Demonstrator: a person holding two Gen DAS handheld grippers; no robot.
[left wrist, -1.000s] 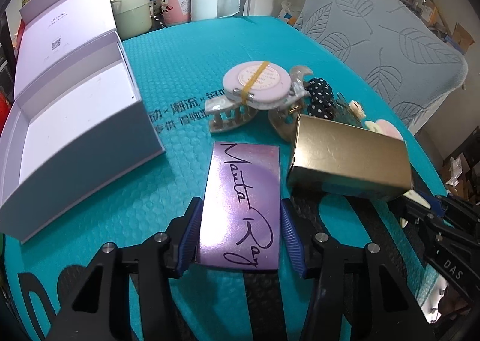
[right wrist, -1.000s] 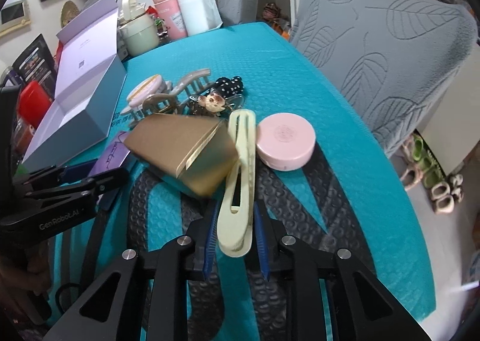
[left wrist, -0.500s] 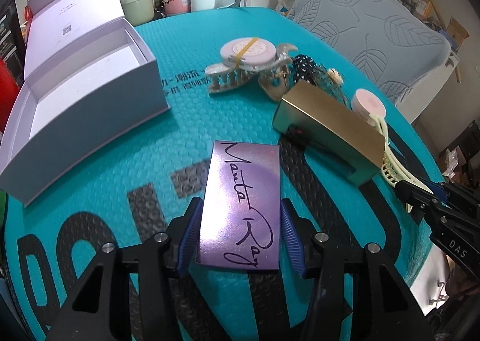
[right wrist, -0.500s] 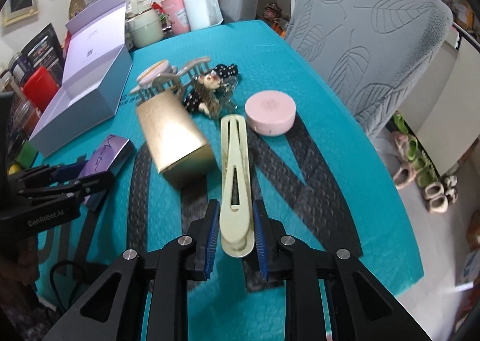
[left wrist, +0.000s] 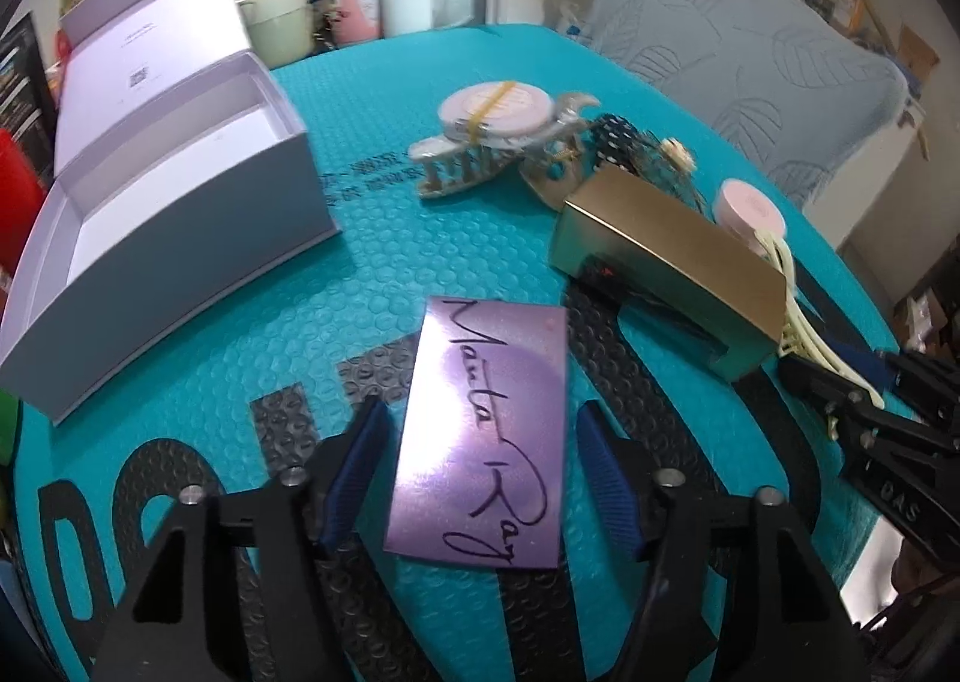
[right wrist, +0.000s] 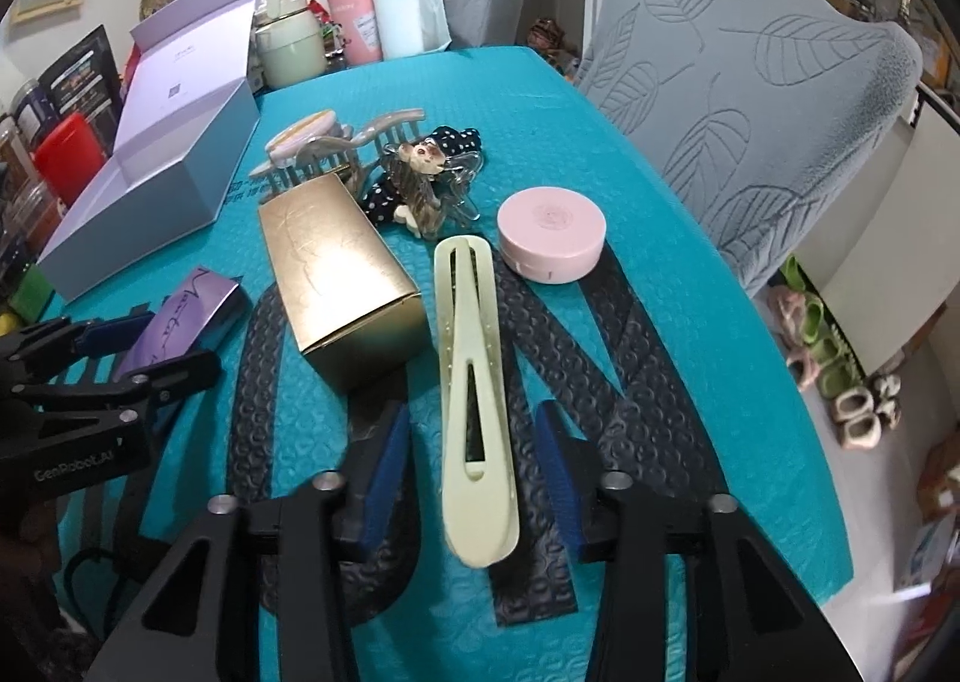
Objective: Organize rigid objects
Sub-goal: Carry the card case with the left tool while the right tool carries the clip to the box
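A purple box with black script [left wrist: 480, 430] lies on the teal mat between the blue pads of my left gripper [left wrist: 480, 407]. A thin gap shows on each side of it, so the gripper is open. In the right wrist view a long cream hair clip [right wrist: 471, 370] lies flat between the fingers of my right gripper [right wrist: 473, 412]. That gripper is open too, with clear gaps on both sides. A gold box [right wrist: 336, 274] lies just left of the clip, and a pink round compact [right wrist: 552, 232] sits beyond the clip's far end. The open lavender gift box [left wrist: 180, 190] stands at the left.
A pile of claw clips and a polka-dot bow [right wrist: 420, 178] lies beyond the gold box, beside a banded round compact [left wrist: 495, 109]. Pink cups [right wrist: 354, 4] and a green kettle [right wrist: 288, 46] stand at the far edge. A grey leaf-patterned chair [right wrist: 750, 82] flanks the table's right edge.
Both views pulled back from the pile, and the gold box came to lie flat. The pads of both grippers have spread off the purple box and the cream clip.
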